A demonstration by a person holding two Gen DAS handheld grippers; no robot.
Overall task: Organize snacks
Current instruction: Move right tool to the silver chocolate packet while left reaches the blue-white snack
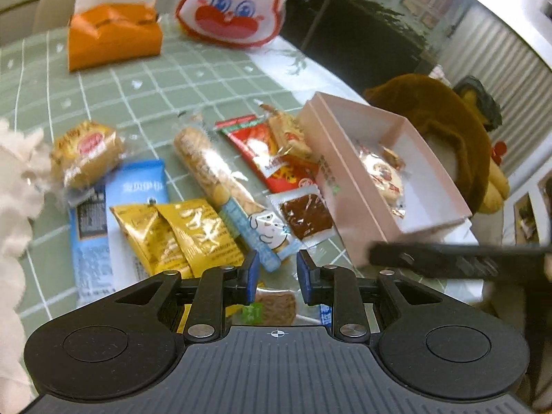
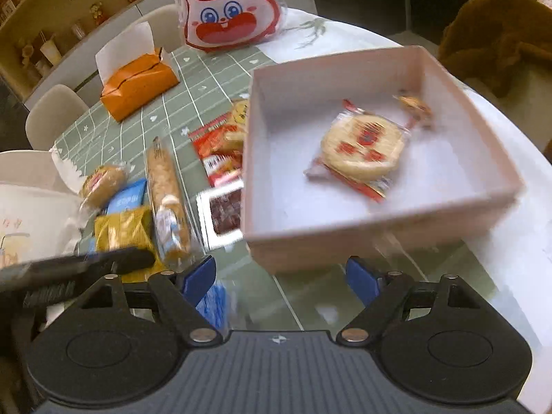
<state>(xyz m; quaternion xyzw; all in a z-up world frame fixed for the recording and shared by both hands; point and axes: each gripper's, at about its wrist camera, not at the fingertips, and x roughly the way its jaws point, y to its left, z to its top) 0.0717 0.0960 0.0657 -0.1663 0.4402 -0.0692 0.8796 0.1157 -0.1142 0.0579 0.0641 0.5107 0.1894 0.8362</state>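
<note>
Left hand-held gripper [image 1: 276,272] angled downward, jaws narrowed with nothing gripped, snack pile [image 1: 207,203] just ahead, right hand-held gripper [image 2: 281,276] released, pink box [image 2: 345,241] just beyond.

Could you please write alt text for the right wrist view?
A pink box holding a round wrapped cracker sits ahead of the open right gripper. Loose snacks lie left of it on the green checked table.

An orange tissue box [image 2: 139,84] with a white sheet sticking up sits on the green grid tablecloth [image 1: 165,79]; just beside it stands a white bag printed with a red rabbit face [image 2: 229,10]; pale chairs [image 2: 55,115] line the table's far edge; a brown plush toy [image 1: 445,117] slumps behind the table.
</note>
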